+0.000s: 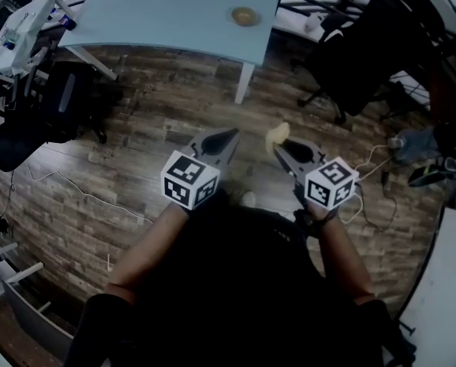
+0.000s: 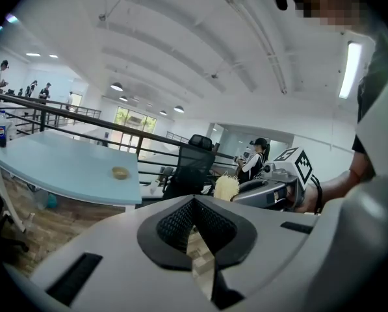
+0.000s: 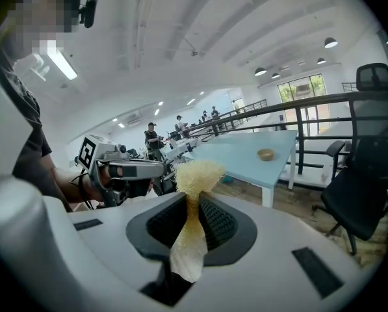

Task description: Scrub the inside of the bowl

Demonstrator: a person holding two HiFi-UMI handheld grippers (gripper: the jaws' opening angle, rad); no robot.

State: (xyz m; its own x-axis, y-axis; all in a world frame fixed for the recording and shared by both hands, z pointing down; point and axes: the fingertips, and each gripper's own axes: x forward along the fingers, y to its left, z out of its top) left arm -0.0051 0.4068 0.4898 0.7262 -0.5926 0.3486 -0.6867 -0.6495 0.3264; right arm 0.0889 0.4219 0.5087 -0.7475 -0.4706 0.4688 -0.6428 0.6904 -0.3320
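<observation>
A small tan bowl (image 1: 245, 16) sits on the light blue table (image 1: 174, 10), far ahead of both grippers; it also shows as the bowl (image 2: 119, 172) and the bowl (image 3: 266, 154) in the two gripper views. My right gripper (image 1: 277, 150) is shut on a yellow fibrous scrubber (image 1: 278, 134), and the scrubber (image 3: 195, 174) sticks out past the jaws (image 3: 192, 200). My left gripper (image 1: 231, 134) is shut with nothing between its jaws (image 2: 195, 203). Both are held side by side above the wooden floor, well short of the table.
A black office chair (image 1: 365, 52) stands right of the table by a dark railing (image 2: 83, 119). Cables (image 1: 373, 167) trail on the floor at the right. Another desk (image 1: 17, 29) with clutter is at the far left. People stand in the distance (image 3: 151, 135).
</observation>
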